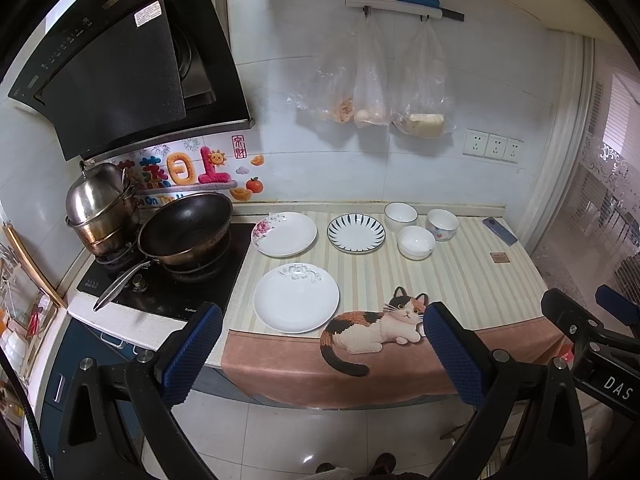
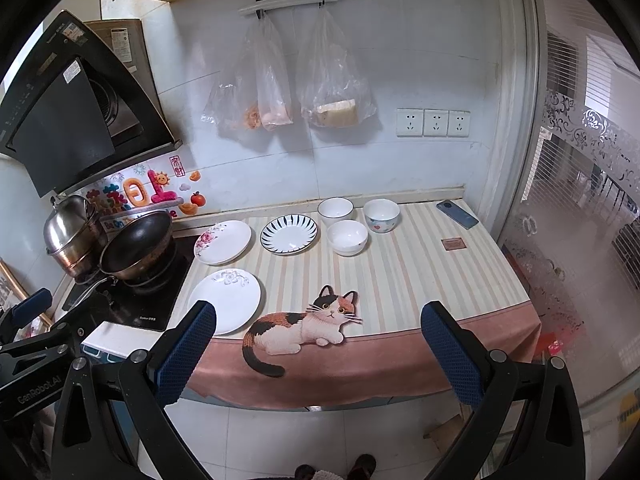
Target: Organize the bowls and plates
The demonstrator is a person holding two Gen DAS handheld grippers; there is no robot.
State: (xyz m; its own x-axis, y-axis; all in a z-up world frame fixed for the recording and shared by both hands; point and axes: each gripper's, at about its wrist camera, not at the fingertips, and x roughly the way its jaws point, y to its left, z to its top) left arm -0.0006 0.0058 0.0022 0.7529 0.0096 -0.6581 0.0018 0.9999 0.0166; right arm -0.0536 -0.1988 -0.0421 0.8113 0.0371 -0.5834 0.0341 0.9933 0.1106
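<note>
Both grippers, left gripper (image 1: 322, 344) and right gripper (image 2: 318, 344), hang wide apart and empty before the cat cloth (image 1: 376, 330); beyond it, the plates (image 1: 296, 298) and bowls (image 1: 416, 242) look glazed, slippery and breakable, best pinched at the rim.

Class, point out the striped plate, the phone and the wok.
Striped plate (image 2: 289, 234): right wrist view, centre of its well.
Phone (image 2: 457, 214): right wrist view, middle of its back.
Wok (image 1: 186, 220): left wrist view, dark inner surface.
</note>
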